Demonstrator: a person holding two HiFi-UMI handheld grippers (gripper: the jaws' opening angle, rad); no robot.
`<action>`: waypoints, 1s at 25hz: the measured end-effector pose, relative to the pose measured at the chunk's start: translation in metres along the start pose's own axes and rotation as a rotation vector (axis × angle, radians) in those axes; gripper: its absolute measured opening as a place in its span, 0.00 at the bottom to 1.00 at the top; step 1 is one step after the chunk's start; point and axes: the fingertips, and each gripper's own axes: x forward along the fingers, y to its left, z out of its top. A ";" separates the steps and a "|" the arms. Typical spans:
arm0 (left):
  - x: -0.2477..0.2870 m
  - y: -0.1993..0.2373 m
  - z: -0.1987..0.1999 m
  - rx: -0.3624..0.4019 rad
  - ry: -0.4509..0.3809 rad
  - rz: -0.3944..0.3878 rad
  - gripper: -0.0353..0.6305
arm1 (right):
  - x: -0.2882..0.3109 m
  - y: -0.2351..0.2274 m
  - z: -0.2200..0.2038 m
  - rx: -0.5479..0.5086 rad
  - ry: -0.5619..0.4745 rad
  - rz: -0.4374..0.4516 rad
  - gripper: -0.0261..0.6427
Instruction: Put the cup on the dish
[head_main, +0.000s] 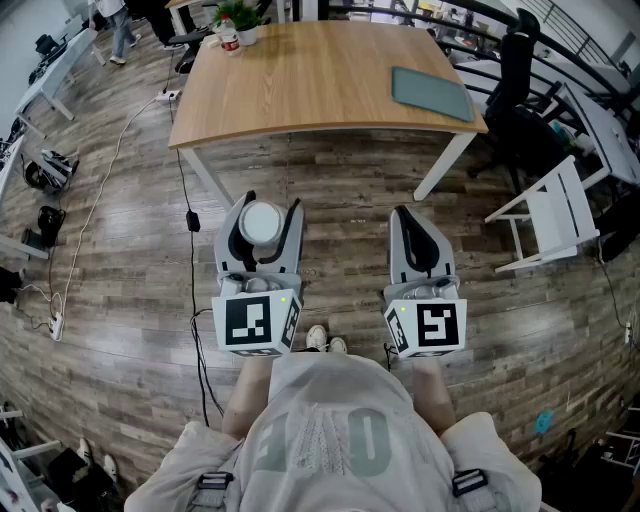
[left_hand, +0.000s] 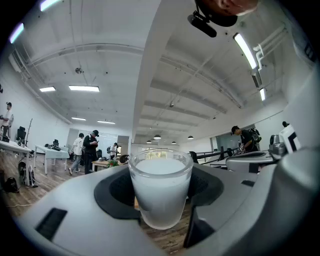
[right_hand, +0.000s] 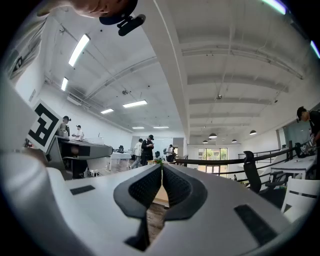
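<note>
Holds a frosted white cup (head_main: 262, 222) upright in the left gripper (head_main: 272, 205), jaws clamped on its sides, above the wood floor (head_main: 340, 190) near the wooden table (head_main: 300, 80). Carries the right gripper (head_main: 402, 213) alongside, jaws together with nothing between. Shows a flat grey-green tray (head_main: 432, 92) lying on the table's right part, well apart from the cup.

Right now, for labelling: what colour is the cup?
Frosted white cup, best seen in left gripper view.
</note>
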 end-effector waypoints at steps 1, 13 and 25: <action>0.001 0.000 0.000 -0.001 0.000 0.001 0.44 | 0.001 -0.001 0.000 0.002 0.002 -0.004 0.08; 0.005 0.013 -0.006 -0.004 0.010 0.002 0.44 | 0.012 0.013 0.001 -0.027 -0.022 0.026 0.08; 0.038 0.027 -0.013 -0.018 0.009 -0.032 0.44 | 0.037 -0.002 -0.012 -0.007 -0.009 -0.003 0.08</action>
